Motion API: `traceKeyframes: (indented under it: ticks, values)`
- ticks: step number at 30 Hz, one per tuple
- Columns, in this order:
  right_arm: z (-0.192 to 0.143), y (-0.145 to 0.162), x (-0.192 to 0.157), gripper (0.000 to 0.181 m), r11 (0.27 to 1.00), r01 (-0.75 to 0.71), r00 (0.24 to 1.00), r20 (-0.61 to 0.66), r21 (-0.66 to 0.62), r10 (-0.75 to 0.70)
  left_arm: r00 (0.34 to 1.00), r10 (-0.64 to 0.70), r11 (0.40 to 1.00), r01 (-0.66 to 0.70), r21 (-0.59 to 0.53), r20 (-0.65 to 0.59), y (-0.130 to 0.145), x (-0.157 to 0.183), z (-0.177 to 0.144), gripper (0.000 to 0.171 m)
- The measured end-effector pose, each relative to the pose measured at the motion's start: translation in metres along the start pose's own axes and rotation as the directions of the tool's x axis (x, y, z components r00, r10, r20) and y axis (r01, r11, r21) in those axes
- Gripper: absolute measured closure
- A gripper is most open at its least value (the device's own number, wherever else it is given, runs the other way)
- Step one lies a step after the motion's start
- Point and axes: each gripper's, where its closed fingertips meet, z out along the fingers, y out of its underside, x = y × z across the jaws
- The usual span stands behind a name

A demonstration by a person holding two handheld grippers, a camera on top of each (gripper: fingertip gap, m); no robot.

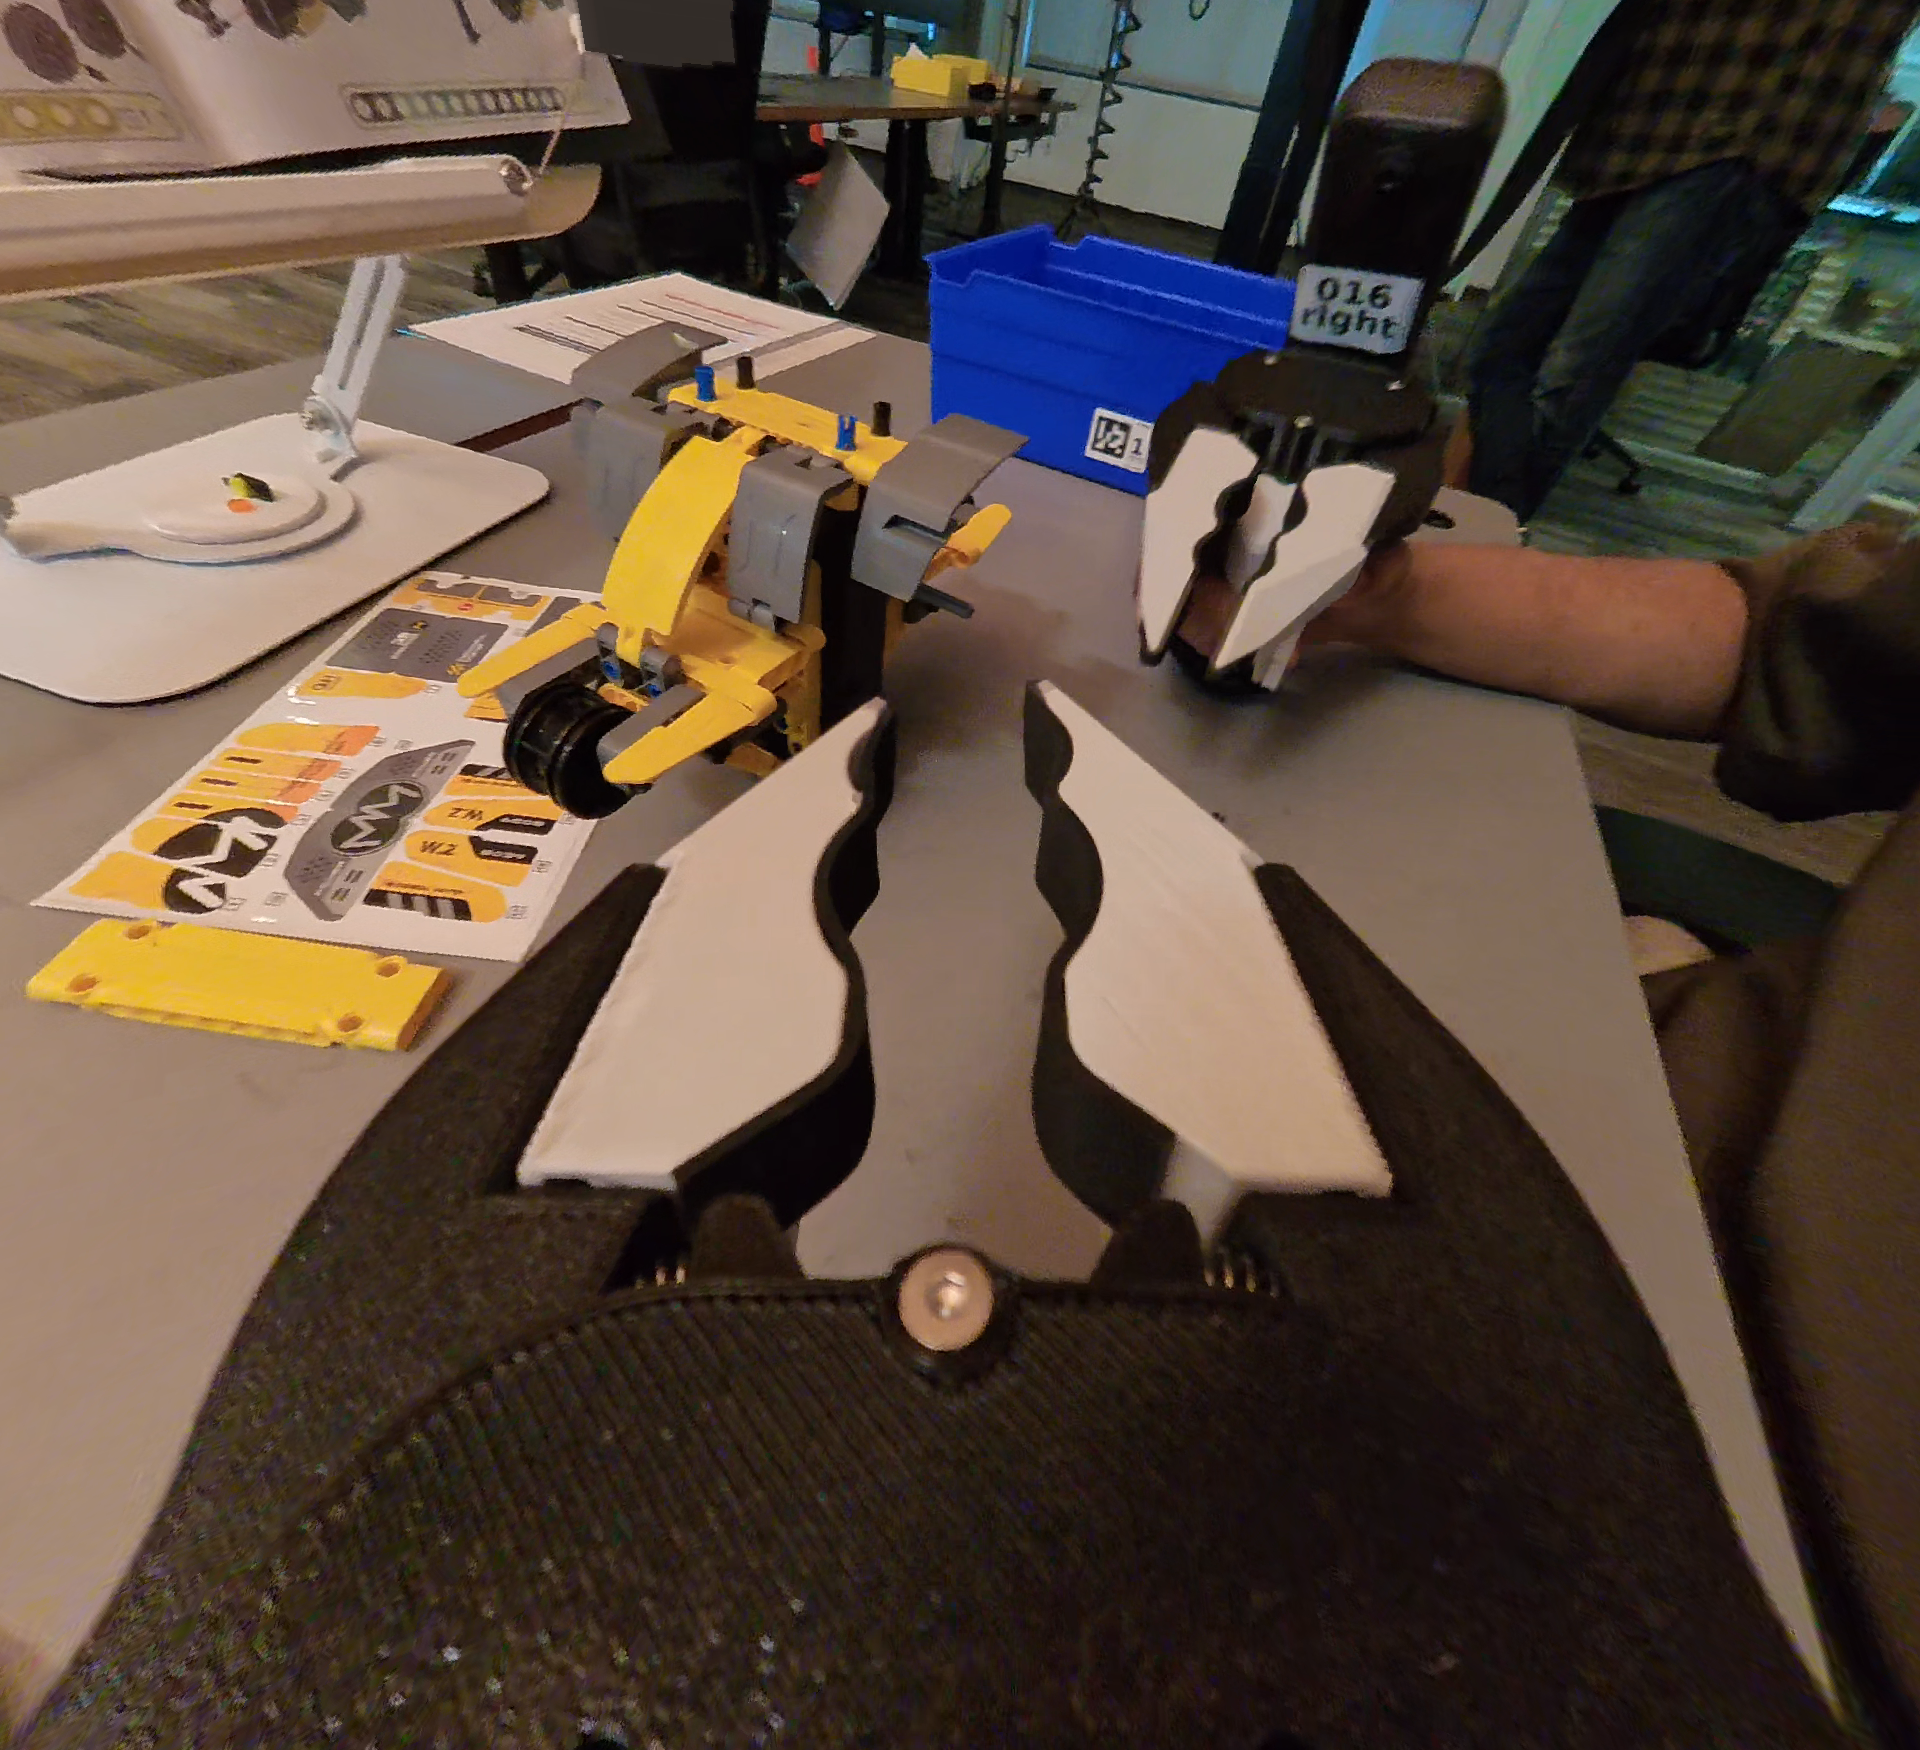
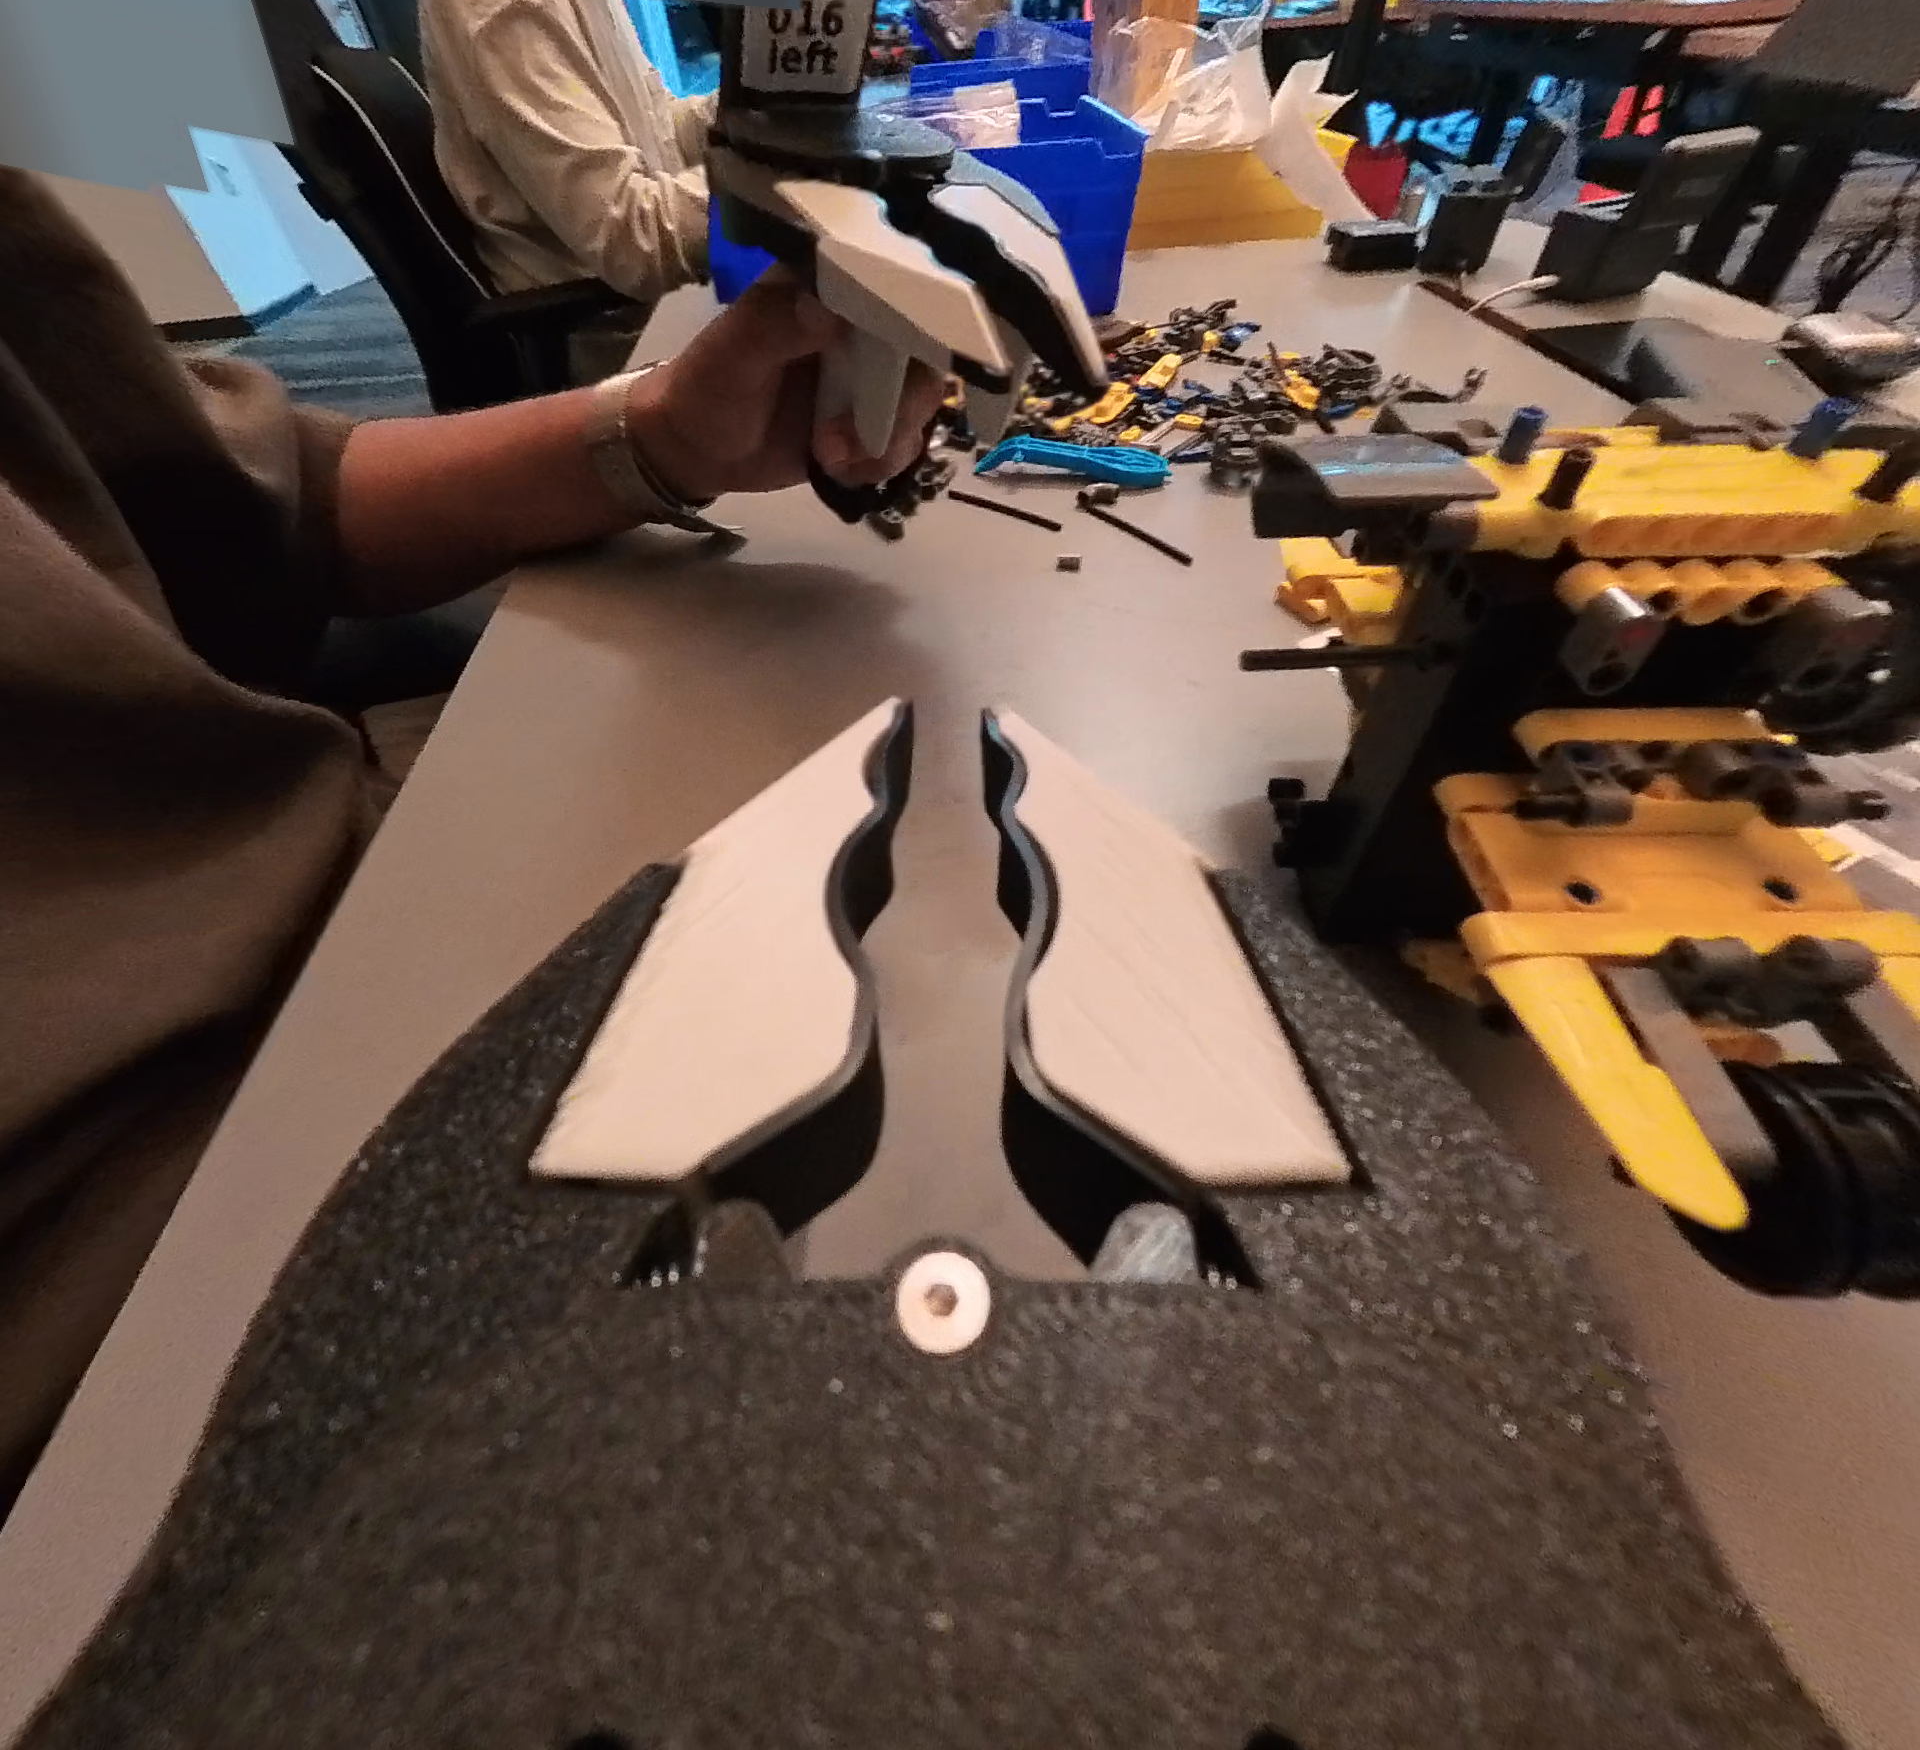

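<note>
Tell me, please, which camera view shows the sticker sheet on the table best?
The left wrist view: the sticker sheet lies flat and unobstructed on the table, left of the yellow model, above a loose yellow panel. The right wrist view shows none of it; the model fills that side.

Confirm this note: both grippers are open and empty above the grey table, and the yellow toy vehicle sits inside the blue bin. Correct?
Not quite. The yellow toy vehicle stands on the grey table, in front of the blue bin, as the left wrist view shows. The left gripper and right gripper are indeed open and empty.
</note>
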Motion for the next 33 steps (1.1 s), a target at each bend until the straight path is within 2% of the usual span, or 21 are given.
traceKeyframes:
  ticks: [11, 22, 33]
  values:
    - [-0.001, 0.002, 0.001, 0.158, 1.0, -0.025, 1.0, 0.012, -0.006, 0.025, 0.992, -0.113, 0.993, 0.11, -0.05, -0.062, 0.009, 0.006, 0.008, 0.14]
    - [0.0, 0.011, -0.002, 0.156, 0.998, -0.014, 1.0, 0.015, -0.058, 0.015, 0.984, -0.162, 0.97, 0.146, -0.196, -0.068, 0.045, 0.004, 0.026, 0.136]
    - [-0.001, 0.013, 0.003, 0.155, 0.997, -0.053, 0.998, 0.012, -0.063, 0.054, 0.98, -0.185, 0.966, 0.166, -0.198, -0.08, 0.047, 0.004, 0.027, 0.134]
